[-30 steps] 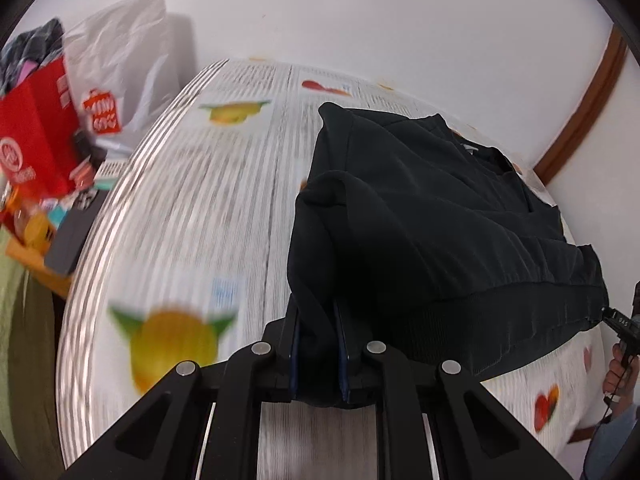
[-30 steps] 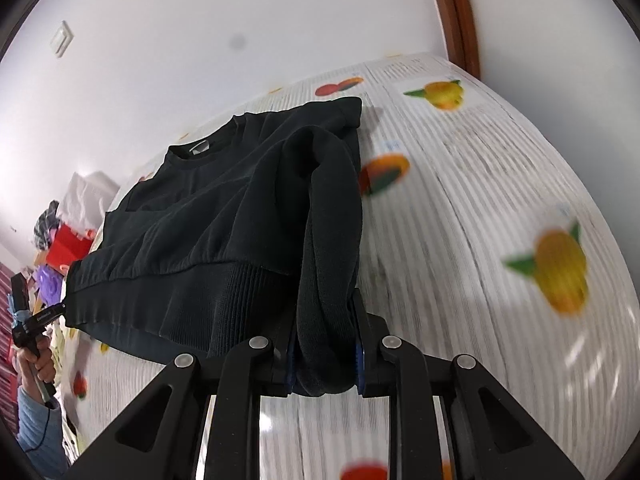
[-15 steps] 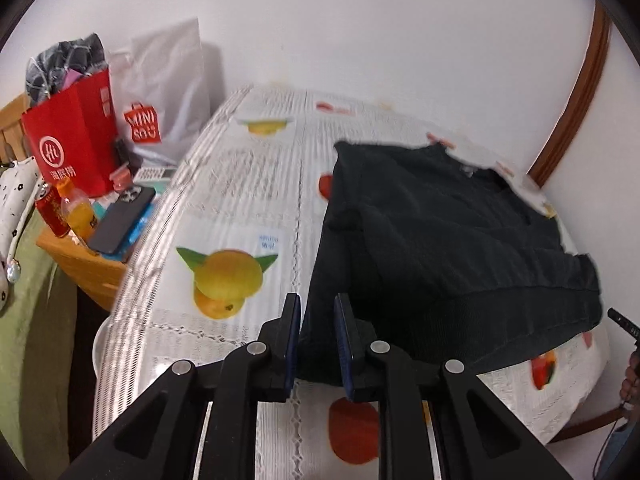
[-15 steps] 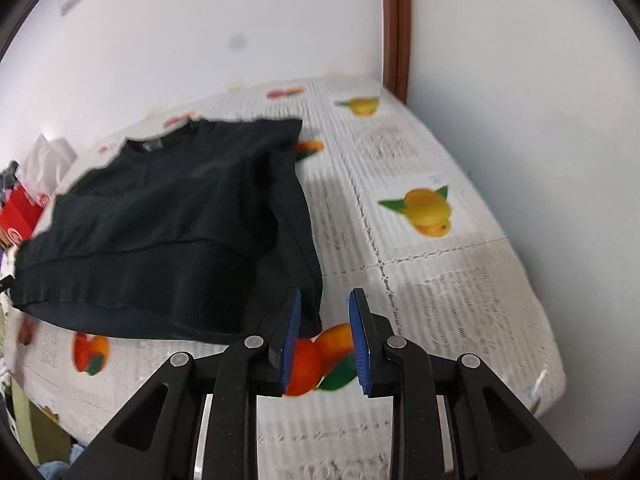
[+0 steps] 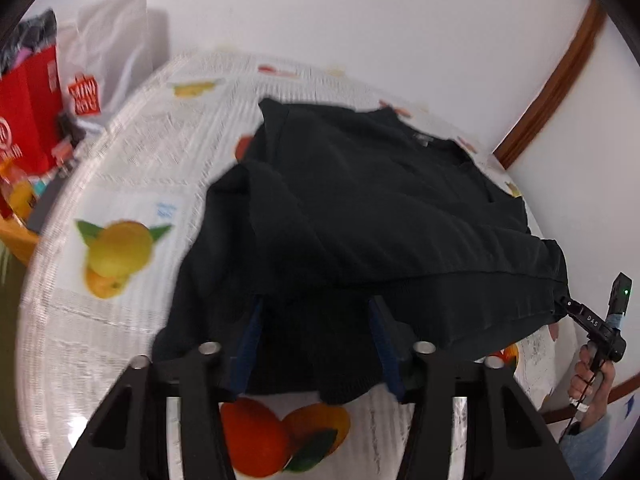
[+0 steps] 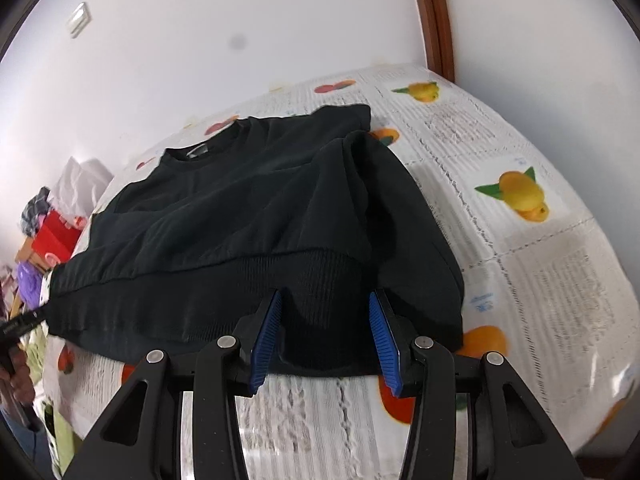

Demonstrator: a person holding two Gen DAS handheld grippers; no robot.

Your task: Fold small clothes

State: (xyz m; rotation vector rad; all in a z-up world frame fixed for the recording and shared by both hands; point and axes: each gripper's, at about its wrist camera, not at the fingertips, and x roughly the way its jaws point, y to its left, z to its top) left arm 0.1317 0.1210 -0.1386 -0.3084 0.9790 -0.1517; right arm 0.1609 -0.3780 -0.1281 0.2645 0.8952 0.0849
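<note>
Both sleeves folded inward on the black sweatshirt [image 6: 248, 204], narrowing it. Left gripper [image 5: 316, 344] and right gripper [image 6: 326, 344] spread wide, gripping nothing, straddling the hem [image 6: 200, 300], probably readying the lengthwise fold.

- A black sweatshirt [image 5: 380, 208] [image 6: 248, 216] lies flat on the fruit-print cloth, its neckline at the far side.
- Its ribbed hem [image 6: 208, 292] faces the near edge.
- Both sleeves are folded in along the left and right sides, cuffs near.
</note>
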